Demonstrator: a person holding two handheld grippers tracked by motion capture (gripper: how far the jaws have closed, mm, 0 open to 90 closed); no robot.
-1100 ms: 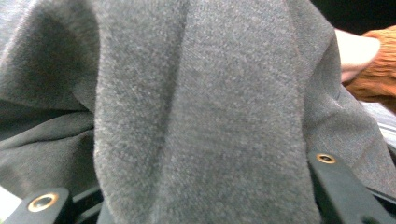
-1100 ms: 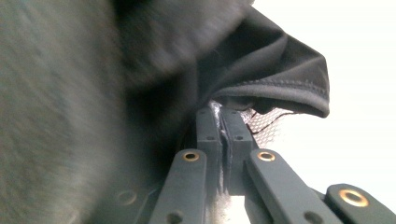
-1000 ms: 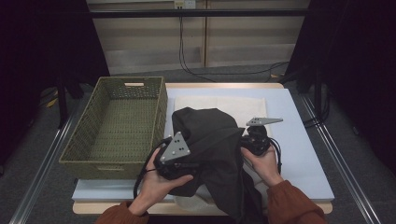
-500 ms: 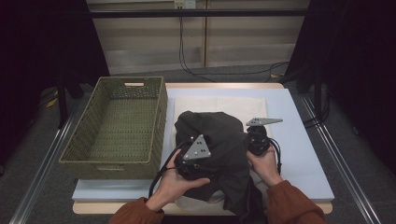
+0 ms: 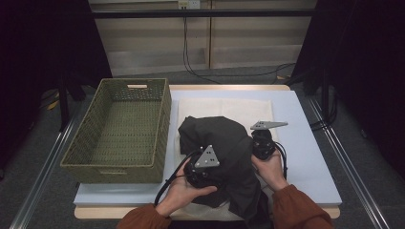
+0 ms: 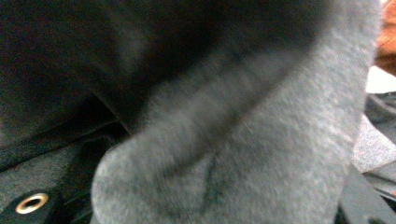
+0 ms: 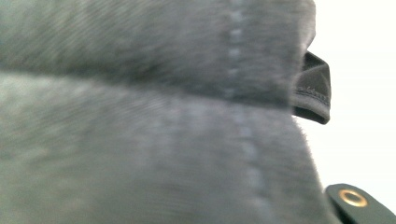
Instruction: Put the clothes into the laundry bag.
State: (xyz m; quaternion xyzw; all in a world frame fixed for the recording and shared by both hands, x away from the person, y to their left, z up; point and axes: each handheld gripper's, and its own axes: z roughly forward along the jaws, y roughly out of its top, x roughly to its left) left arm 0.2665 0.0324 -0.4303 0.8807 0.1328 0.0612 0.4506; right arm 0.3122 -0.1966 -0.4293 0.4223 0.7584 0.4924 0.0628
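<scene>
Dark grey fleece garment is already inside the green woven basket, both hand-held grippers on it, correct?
Not quite. In the high view the dark grey fleece garment lies on the white table right of the green woven basket, not inside it. Both hand-held grippers are on it.

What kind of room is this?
Probably a lab or recording workspace, not a home: a table with a white mat, cables trailing across the floor, dark curtains, plus a wicker basket and dark garment.

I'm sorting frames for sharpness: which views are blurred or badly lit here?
High view: sharp and evenly lit on the table and basket, but the surroundings fall into darkness, and the dark garment shows little detail. Left gripper view: the grey fabric sits too close, soft and out of focus. Right gripper view: fabric blurred likewise, background washed out white.
</scene>
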